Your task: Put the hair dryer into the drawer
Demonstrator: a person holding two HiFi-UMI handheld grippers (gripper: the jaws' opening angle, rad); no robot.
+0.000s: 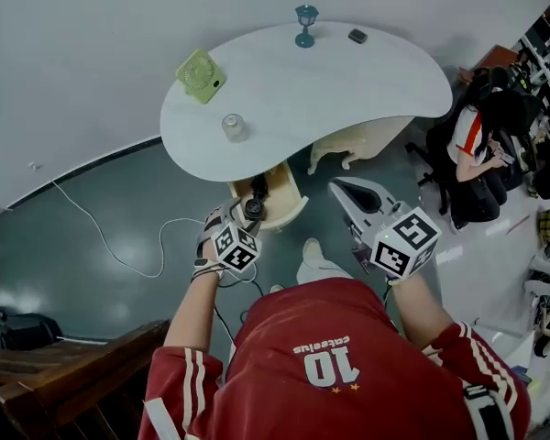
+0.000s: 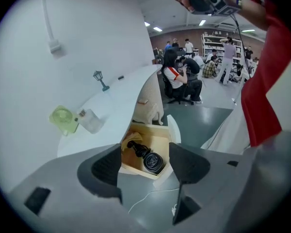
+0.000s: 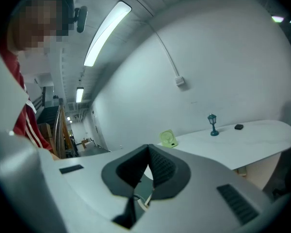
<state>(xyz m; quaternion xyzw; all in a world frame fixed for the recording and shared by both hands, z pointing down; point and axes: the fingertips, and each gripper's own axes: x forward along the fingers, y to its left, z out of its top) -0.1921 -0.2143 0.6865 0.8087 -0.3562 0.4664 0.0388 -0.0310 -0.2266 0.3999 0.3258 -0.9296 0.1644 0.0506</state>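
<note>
Hair dryer point(image 2: 146, 157) is lying in the open drawer point(image 2: 157, 141), round head near me, handle pointing far. My left tool point(image 2: 148, 166) hangs right above it, wide and empty. Right tool point(image 3: 149, 159) is pinched closed, holding nothing, off to the right.

Black hair dryer point(image 2: 146, 157) flat inside the open wooden drawer point(image 2: 158, 140)

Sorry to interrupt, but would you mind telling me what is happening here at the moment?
A person in a red jersey stands at a white table with a tool in each hand. The hair dryer already lies in the open drawer under the table. The left tool is above it, jaws apart with nothing between them. The right tool is shut and empty, off to the side.
</note>
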